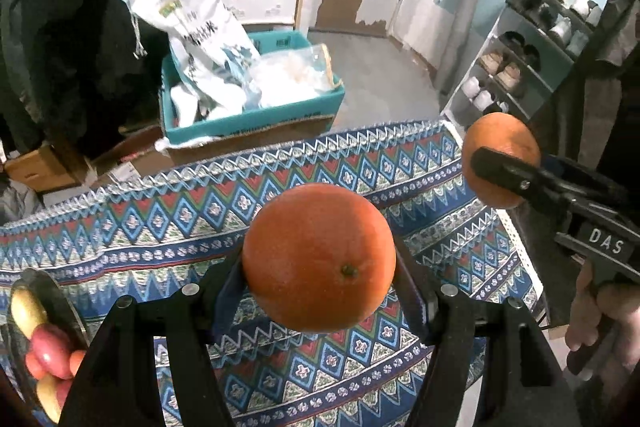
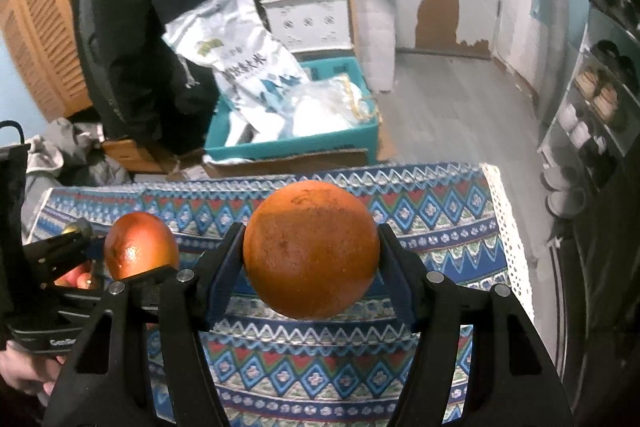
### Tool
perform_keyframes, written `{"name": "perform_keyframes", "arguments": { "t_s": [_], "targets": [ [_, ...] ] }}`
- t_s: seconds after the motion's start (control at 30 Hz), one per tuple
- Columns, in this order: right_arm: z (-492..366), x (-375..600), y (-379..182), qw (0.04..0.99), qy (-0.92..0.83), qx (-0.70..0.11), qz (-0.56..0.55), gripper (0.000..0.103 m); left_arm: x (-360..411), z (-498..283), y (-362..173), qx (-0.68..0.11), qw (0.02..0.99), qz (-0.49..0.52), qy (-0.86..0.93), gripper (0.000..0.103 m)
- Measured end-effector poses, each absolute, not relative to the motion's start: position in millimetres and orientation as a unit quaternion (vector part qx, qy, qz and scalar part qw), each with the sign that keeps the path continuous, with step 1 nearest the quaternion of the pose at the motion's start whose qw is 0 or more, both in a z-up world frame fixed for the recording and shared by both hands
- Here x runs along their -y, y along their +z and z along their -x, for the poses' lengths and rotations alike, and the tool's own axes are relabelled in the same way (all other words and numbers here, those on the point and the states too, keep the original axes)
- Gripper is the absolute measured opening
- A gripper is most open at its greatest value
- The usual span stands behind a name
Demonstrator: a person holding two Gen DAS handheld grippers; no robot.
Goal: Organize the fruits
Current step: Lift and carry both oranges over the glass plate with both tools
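1. Your left gripper (image 1: 319, 277) pinches an orange (image 1: 319, 257) between its two pads, one pad pressed on each side. The fruit is lifted clear of the patterned tablecloth (image 1: 160, 227), stem end facing the camera.
2. Your right gripper (image 2: 311, 269) clamps a second orange (image 2: 311, 249) the same way, also held in the air above the cloth.
3. From the left wrist view, the second orange (image 1: 500, 139) hangs to the right, near the table's far right corner, with your hand (image 1: 600, 319) on the handle below.
4. From the right wrist view, the first orange (image 2: 140, 245) sits to the left, well apart from the other.
5. A plate of fruit (image 1: 40, 331) lies at the table's left edge, beside your left gripper.
6. Beyond the table stand a teal box (image 1: 248, 115) holding white bags, and a shoe rack (image 1: 532, 55) at the right.
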State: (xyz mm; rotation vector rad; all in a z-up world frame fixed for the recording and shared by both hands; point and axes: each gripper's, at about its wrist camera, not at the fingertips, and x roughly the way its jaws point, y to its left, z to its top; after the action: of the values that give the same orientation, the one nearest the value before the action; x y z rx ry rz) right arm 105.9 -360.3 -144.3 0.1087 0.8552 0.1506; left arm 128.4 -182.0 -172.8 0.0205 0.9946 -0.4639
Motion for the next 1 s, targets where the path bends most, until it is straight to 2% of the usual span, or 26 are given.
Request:
{"name": "perform_keyframes", "arguments": {
  "t_s": [0.5,1.0],
  "targets": [
    [-87.1,311.7,-103.7,0.916,0.127,-0.379,-0.034,0.065,144.7,-95.2,-129.4,-0.44,0.873,-0.007,-0.21,0.069],
    [-87.3,233.5,-100.8,0.902,0.204,-0.379,-0.008,0.065,61.8,-70.9,-110.3,-0.428,0.888,0.026,-0.167,0.069]
  ]
}}
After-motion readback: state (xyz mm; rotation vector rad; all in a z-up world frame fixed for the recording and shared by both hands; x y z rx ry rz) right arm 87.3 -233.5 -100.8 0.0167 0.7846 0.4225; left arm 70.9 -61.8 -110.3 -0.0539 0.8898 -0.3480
